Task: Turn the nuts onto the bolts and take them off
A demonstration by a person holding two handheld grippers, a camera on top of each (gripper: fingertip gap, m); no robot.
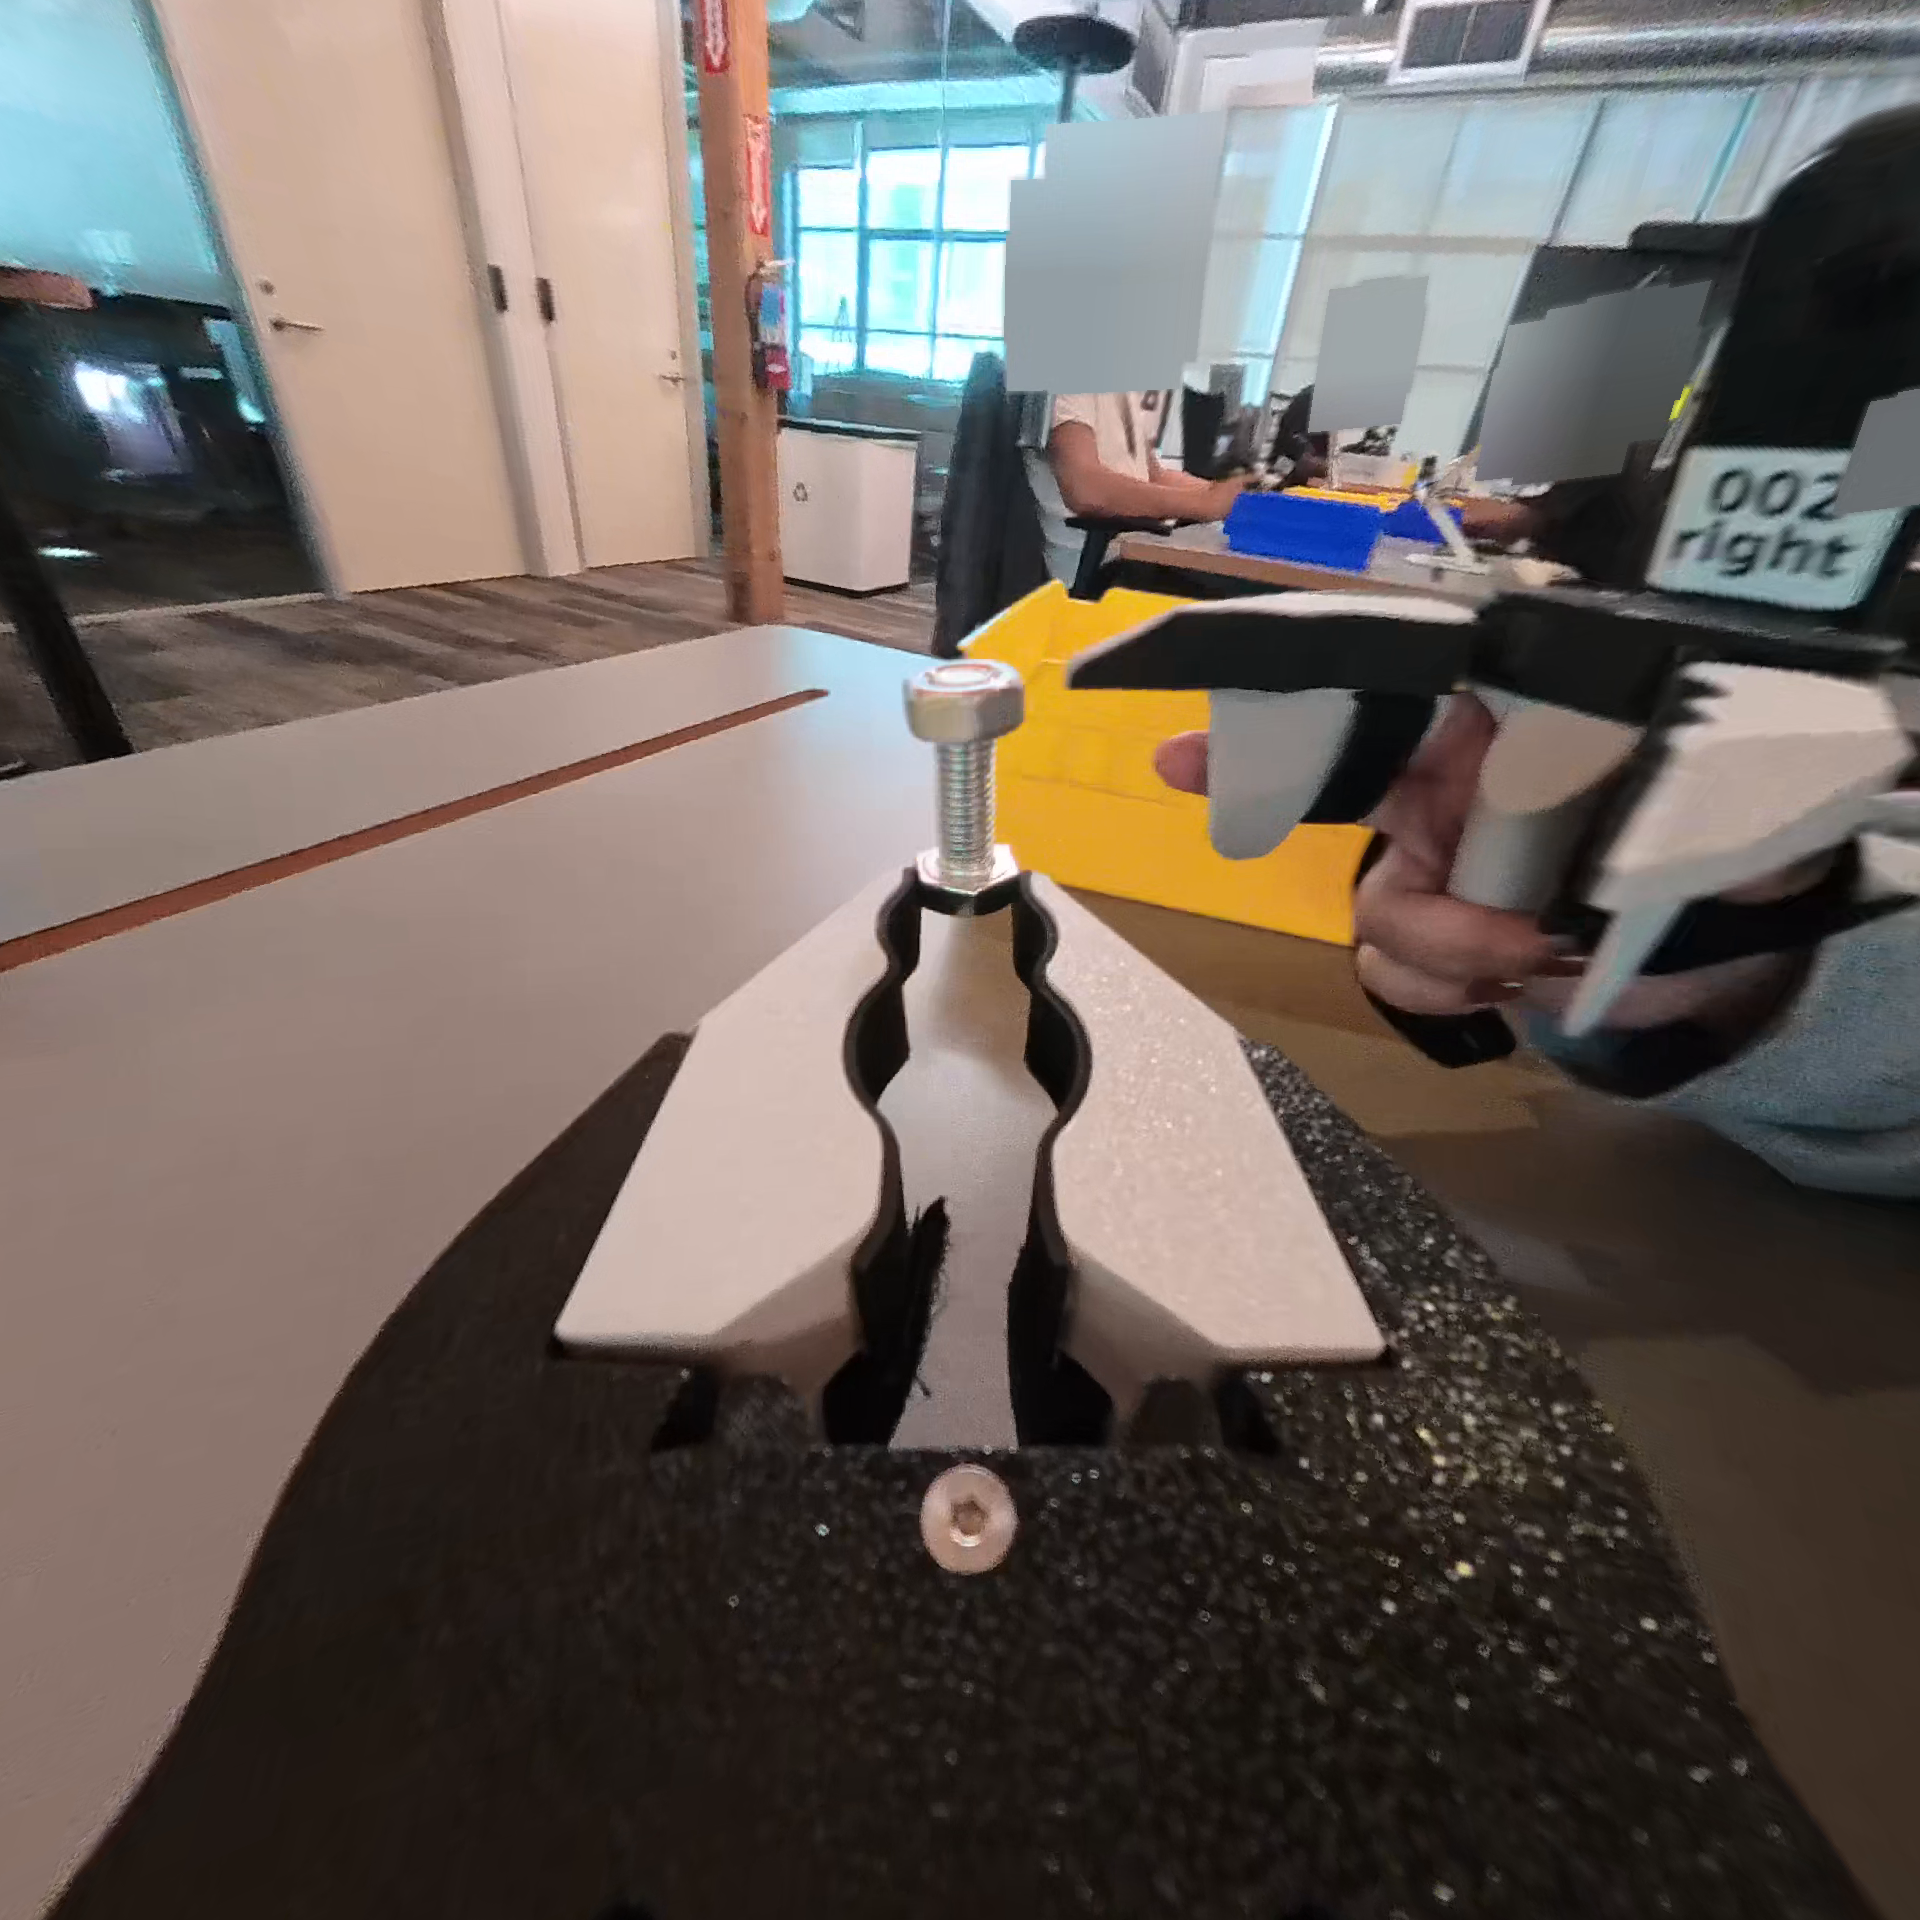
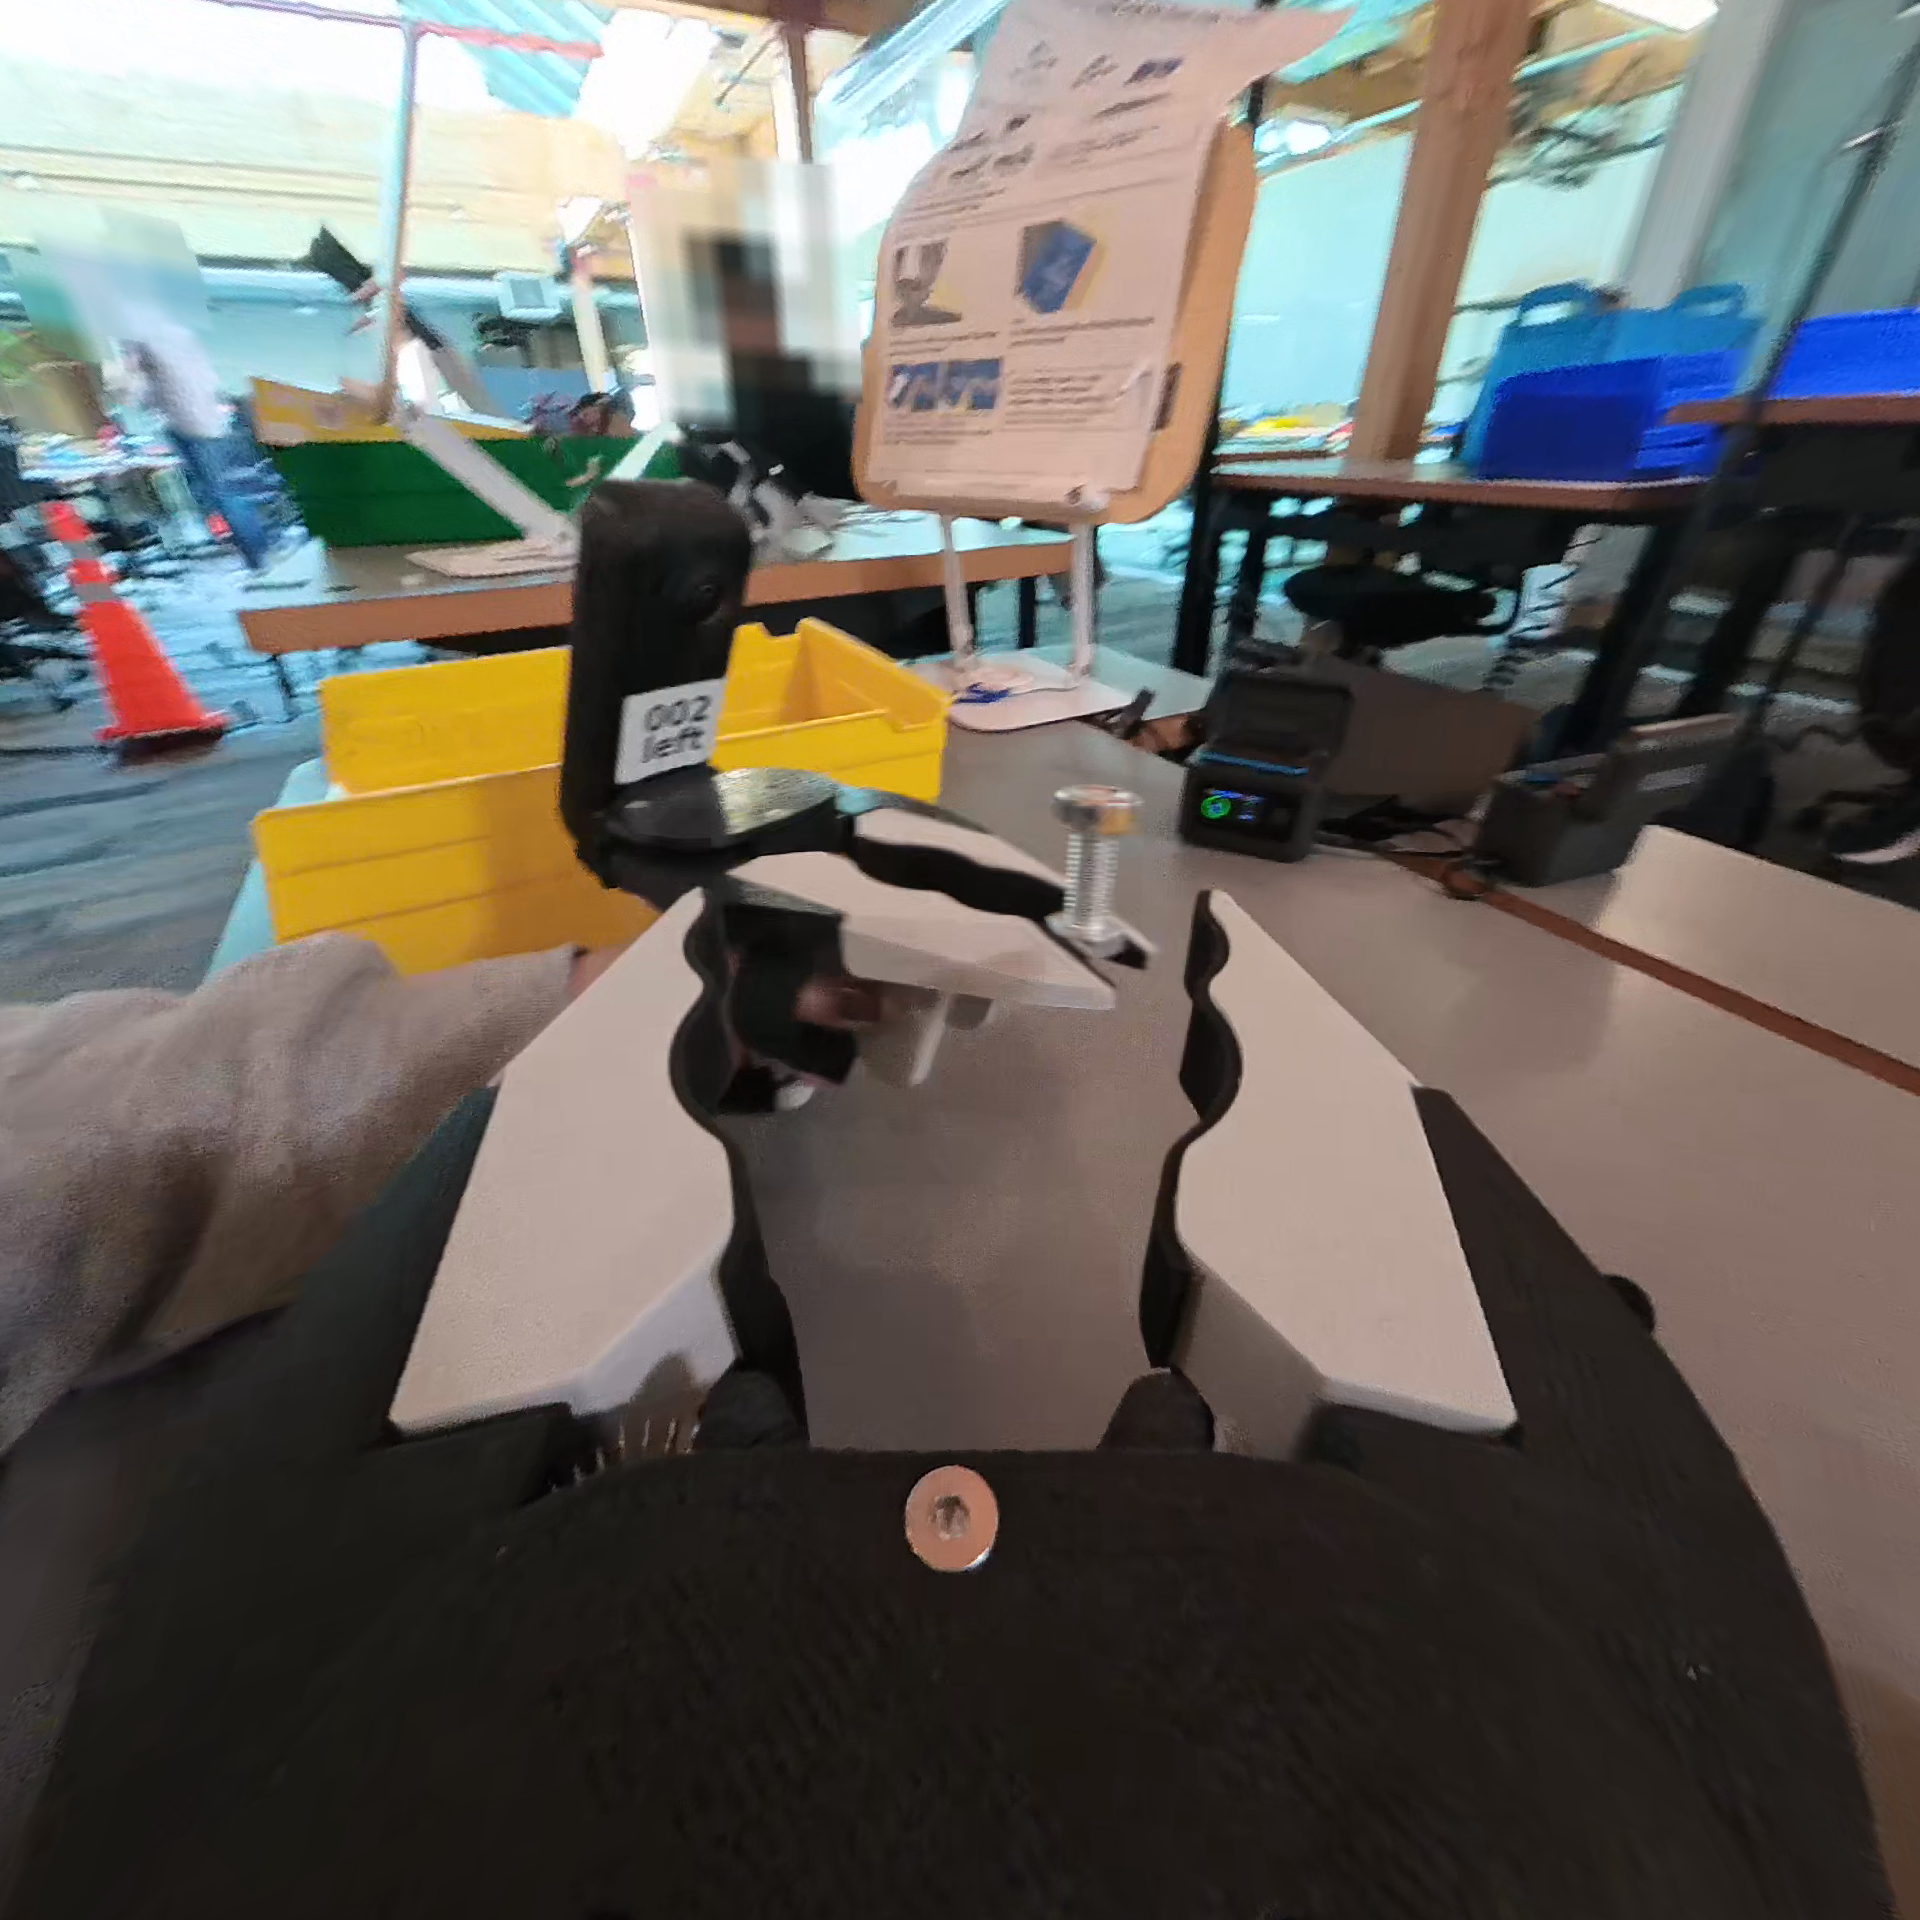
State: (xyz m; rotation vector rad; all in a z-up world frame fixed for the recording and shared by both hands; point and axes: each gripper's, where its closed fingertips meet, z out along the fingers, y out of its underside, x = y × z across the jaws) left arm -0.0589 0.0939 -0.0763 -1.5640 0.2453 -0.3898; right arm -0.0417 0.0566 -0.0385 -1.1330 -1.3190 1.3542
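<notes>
A silver bolt (image 1: 964,810) stands upright, with a hex nut (image 1: 964,704) at the top of its thread. My left gripper (image 1: 966,899) is shut on the hex piece at the bolt's lower end and holds it just above the grey table (image 1: 312,1039). My right gripper (image 2: 951,925) is open and empty. In the left wrist view it (image 1: 1153,748) hovers to the right of the bolt, at the height of the nut and apart from it. The right wrist view shows the bolt (image 2: 1091,873) and the left gripper (image 2: 1101,951) ahead, the bolt just beyond my right fingertip.
A yellow bin (image 2: 436,790) stands on the table behind the left gripper and also shows in the left wrist view (image 1: 1091,810). A small black device with a lit screen (image 2: 1247,810) and a stand holding a paper sheet (image 2: 1039,312) sit at the far side. A brown seam (image 1: 416,821) crosses the table.
</notes>
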